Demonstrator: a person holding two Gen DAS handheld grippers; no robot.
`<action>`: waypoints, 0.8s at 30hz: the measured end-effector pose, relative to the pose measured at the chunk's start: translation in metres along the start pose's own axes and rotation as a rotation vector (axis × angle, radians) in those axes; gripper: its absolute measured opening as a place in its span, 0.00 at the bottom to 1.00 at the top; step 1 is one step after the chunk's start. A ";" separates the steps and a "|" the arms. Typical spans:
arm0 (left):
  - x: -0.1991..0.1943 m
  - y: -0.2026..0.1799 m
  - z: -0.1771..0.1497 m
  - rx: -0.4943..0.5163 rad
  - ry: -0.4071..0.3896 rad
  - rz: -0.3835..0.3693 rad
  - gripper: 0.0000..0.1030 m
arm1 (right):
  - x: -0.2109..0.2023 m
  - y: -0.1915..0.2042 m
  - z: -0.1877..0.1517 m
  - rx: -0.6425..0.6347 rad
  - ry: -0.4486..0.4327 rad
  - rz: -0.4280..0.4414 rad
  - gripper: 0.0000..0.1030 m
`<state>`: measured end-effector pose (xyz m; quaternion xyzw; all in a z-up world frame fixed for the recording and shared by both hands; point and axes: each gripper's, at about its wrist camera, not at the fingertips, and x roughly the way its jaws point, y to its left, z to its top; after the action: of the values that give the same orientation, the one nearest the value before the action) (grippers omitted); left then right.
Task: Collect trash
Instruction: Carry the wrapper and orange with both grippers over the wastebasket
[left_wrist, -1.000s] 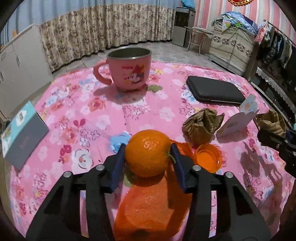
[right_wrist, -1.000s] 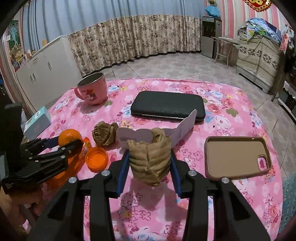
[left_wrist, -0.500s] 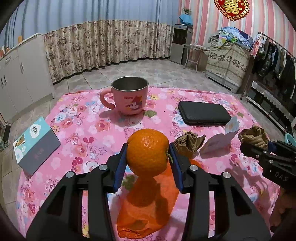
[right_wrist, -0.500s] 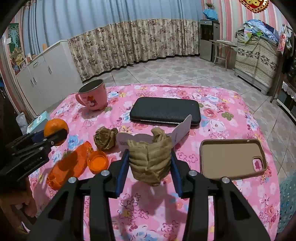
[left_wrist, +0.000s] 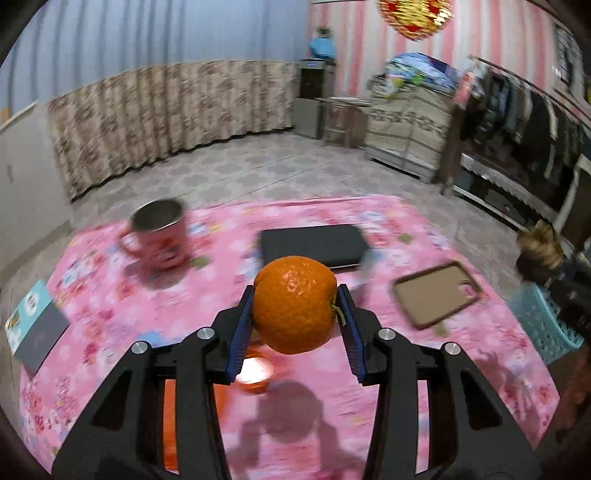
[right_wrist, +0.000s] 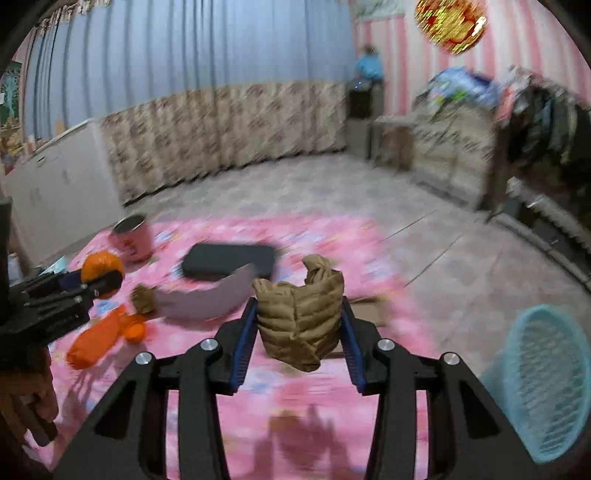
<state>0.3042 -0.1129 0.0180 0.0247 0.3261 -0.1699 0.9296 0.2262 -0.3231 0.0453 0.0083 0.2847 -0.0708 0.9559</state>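
Orange (left_wrist: 294, 305) sits clamped between the blue pads of the left gripper (left_wrist: 295, 317), lifted above the pink flowered tablecloth (left_wrist: 110, 314). Right gripper (right_wrist: 298, 326) is closed on a crumpled brown paper wad (right_wrist: 300, 320), also held up in the air. A light blue basket (right_wrist: 546, 387) stands at about four o'clock from it, beside the table. On the cloth lie a second paper wad (right_wrist: 143, 298), an orange bottle (right_wrist: 96, 341), a pink mug (left_wrist: 159, 234) and a black case (left_wrist: 314, 245).

A round orange (left_wrist: 294, 304) is sitting mid-frame, raised above the pink cloth. A crumpled brown paper wad (right_wrist: 301, 319) is hanging centre frame, with a teal mesh basket (right_wrist: 543, 387) standing at lower right.
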 end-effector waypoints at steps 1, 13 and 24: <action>0.002 -0.016 0.004 0.003 -0.001 -0.023 0.41 | -0.004 -0.013 0.001 -0.006 -0.009 -0.041 0.42; 0.025 -0.220 0.027 0.147 0.000 -0.281 0.41 | -0.065 -0.211 -0.022 0.193 0.032 -0.374 0.42; 0.033 -0.349 0.000 0.264 0.053 -0.431 0.41 | -0.077 -0.264 -0.047 0.288 0.075 -0.410 0.42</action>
<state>0.2122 -0.4512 0.0200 0.0804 0.3230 -0.4044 0.8519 0.1001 -0.5718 0.0541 0.0893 0.3027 -0.3029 0.8993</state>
